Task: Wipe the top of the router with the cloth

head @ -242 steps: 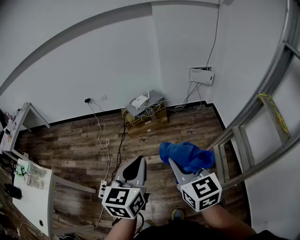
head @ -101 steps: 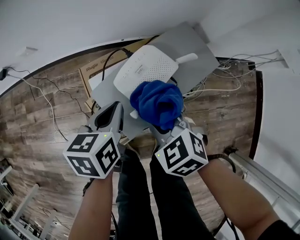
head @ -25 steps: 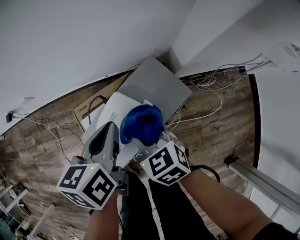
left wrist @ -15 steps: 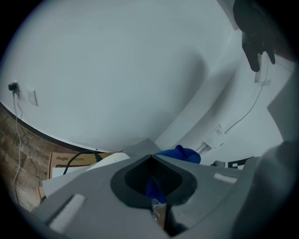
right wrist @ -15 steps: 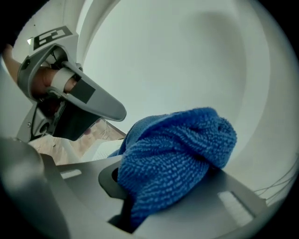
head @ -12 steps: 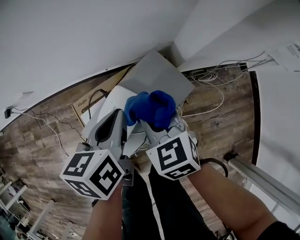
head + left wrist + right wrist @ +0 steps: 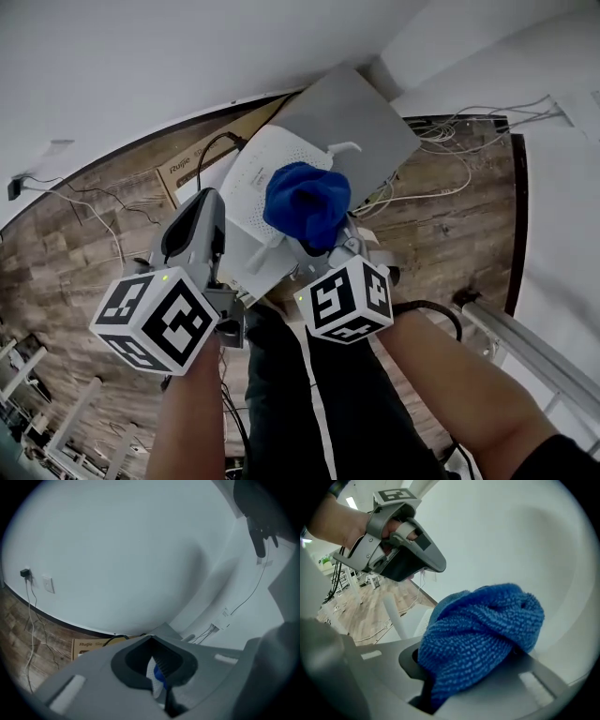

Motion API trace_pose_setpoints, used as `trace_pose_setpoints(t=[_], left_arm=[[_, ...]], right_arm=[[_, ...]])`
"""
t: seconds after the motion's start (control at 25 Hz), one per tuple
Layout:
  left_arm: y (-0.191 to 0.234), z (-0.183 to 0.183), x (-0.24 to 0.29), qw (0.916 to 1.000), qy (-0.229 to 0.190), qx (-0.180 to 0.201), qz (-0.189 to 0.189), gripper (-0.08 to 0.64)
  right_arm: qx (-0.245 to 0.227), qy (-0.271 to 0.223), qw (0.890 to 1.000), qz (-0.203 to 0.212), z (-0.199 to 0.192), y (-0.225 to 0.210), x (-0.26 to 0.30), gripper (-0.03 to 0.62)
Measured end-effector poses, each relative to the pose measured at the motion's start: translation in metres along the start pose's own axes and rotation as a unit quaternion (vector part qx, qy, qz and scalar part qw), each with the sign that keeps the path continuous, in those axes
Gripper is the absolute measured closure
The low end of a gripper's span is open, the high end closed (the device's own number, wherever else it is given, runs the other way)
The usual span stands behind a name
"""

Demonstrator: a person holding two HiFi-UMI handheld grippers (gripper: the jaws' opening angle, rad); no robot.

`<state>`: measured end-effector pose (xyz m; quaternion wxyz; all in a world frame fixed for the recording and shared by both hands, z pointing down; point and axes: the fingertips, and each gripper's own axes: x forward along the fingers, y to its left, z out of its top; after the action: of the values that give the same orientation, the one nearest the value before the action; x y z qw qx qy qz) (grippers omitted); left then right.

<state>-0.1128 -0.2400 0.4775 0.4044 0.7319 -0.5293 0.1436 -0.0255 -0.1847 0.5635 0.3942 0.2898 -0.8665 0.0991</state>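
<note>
Over the right half of the white router, at the left edge of the grey panel, holds the bunched blue cloth, pinched tight in the right gripper. Hangs the left gripper by the router's near left edge, jaws pressed together on nothing.

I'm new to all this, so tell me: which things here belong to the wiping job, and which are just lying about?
Job: blue cloth, held in the right claw; white router.
Lying about: grey flat box, cardboard box, cables; the shut left claw holds nothing.
</note>
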Motion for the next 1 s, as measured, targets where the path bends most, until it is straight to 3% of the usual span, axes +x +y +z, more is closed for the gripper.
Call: trace_pose_setpoints(t=[0.36,0.56,0.8,1.0], left_arm=[[0.048,-0.037,-0.043,0.9998,0.015,-0.014,-0.002,0.558],[0.047,-0.047,-0.058,0.9993,0.023,-0.002,-0.029,0.560],[0.031,-0.044,-0.083,0.9973,0.038,0.022,-0.058,0.560],[0.020,-0.033,-0.105,0.9955,0.041,0.038,-0.076,0.560]], right_arm=[[-0.012,0.023,0.999,0.025,-0.005,0.069,-0.007,0.500],[0.026,0.017,0.999,-0.008,0.003,0.079,-0.029,0.500],[0.063,-0.024,0.997,-0.042,0.051,0.078,-0.063,0.500],[0.091,-0.084,0.992,-0.031,0.116,0.096,-0.102,0.500]])
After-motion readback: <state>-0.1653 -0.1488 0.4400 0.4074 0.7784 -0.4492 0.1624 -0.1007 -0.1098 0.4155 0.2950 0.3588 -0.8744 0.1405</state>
